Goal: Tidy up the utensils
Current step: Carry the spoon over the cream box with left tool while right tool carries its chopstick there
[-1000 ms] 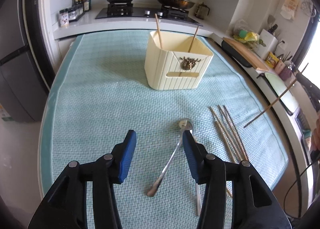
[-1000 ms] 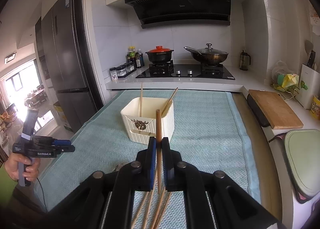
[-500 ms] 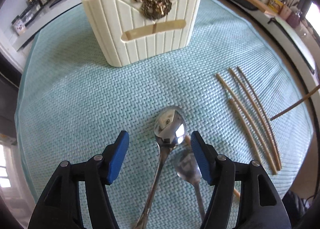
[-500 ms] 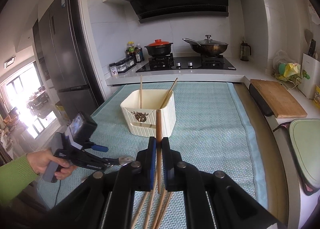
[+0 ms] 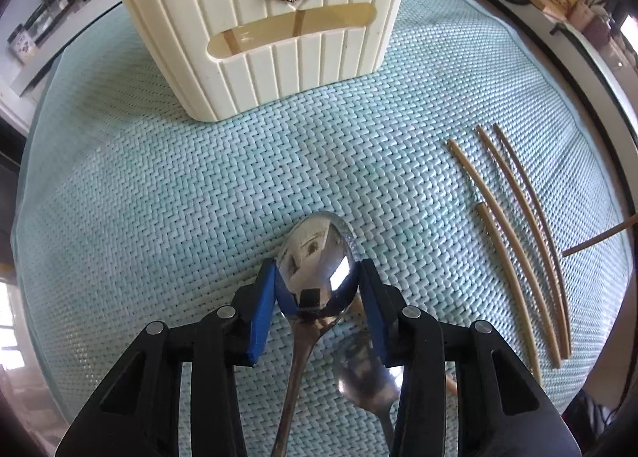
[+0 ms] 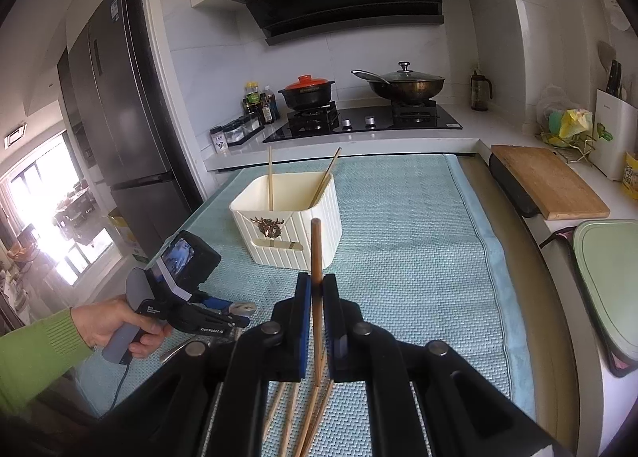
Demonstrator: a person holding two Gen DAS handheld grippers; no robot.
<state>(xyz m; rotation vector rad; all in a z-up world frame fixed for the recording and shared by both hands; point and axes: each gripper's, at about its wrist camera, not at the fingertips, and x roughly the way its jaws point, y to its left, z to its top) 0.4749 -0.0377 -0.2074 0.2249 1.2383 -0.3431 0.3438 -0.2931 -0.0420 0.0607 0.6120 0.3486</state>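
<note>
Mirror-glossy metal spoon (image 5: pixel 317 261), woven cloth (image 5: pixel 159 197)

Two steel spoons (image 5: pixel 317 269) on the woven mat. Four loose chopsticks (image 5: pixel 514 225) beside them, a fifth chopstick (image 6: pixel 316 257) clamped upright, two more chopsticks (image 6: pixel 270 178) standing in the holder. One cream utensil holder (image 5: pixel 271 34). Two grippers: left (image 5: pixel 317 281), right (image 6: pixel 317 297). Two pots (image 6: pixel 307 92) on the stove. One wooden cutting board (image 6: pixel 546 182).

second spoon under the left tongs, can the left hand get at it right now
Probably not: the left tongs are closing around the nearer spoon's bowl, and the second spoon lies partly under their right finger.
</note>
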